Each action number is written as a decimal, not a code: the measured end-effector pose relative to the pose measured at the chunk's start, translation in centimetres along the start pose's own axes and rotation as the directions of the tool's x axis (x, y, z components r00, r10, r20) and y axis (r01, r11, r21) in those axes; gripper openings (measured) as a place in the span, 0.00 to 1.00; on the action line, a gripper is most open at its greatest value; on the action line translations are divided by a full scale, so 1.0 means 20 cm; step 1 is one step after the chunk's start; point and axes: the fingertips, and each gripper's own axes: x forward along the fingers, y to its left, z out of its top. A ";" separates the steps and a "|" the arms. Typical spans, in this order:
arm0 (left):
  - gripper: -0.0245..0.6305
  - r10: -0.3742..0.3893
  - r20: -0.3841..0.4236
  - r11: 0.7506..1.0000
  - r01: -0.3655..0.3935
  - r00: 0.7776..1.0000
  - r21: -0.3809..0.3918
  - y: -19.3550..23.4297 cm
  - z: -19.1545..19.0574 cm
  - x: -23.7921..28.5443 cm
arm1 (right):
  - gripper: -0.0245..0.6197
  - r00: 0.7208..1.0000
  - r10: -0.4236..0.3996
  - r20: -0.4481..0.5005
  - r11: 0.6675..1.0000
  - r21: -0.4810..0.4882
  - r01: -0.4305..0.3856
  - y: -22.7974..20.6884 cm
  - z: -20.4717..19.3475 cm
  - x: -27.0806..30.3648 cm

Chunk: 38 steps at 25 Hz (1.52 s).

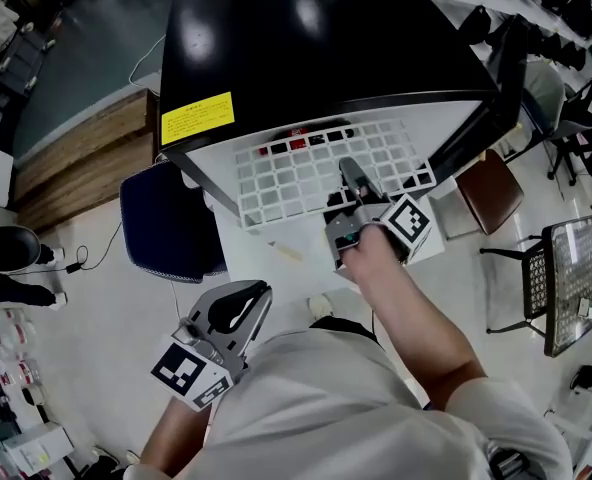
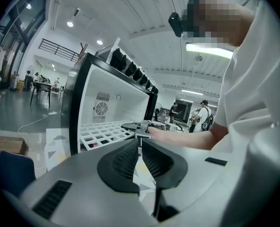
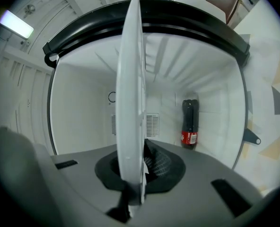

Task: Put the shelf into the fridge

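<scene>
Pale floor (image 1: pixel 106 318), brown chair (image 1: pixel 491 190).

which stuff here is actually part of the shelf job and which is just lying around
Part of the job:
- shelf, partway into the fridge
- fridge, door open
- right gripper, clamped on the shelf's edge

Just lying about:
- cola bottle inside the fridge
- blue chair
- brown chair
- left gripper, shut and empty, held back from the fridge

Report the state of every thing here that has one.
fridge: door open.
shelf: partly slid in, gripped at its front edge.
bottle: lying inside the fridge, under the shelf.
right gripper: shut on the shelf.
left gripper: shut, empty.
</scene>
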 end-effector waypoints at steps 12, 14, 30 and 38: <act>0.09 0.065 0.010 0.998 -0.065 0.998 -0.018 0.07 0.04 0.06 | 0.09 0.999 0.011 -0.044 1.000 -0.005 -0.011 -0.01 0.04 0.18; 0.09 0.075 0.012 0.997 -0.074 0.997 -0.019 0.09 0.05 0.07 | 0.09 0.999 0.008 -0.051 1.000 -0.009 -0.008 -0.01 0.04 0.21; 0.09 0.120 0.017 0.992 -0.119 0.993 -0.026 0.16 0.06 0.14 | 0.09 0.997 0.020 -0.080 1.000 -0.022 -0.022 -0.01 0.06 0.39; 0.09 0.141 0.023 0.990 -0.141 0.990 -0.029 0.16 0.07 0.14 | 0.09 0.996 0.023 -0.083 0.999 -0.026 -0.025 -0.01 0.08 0.45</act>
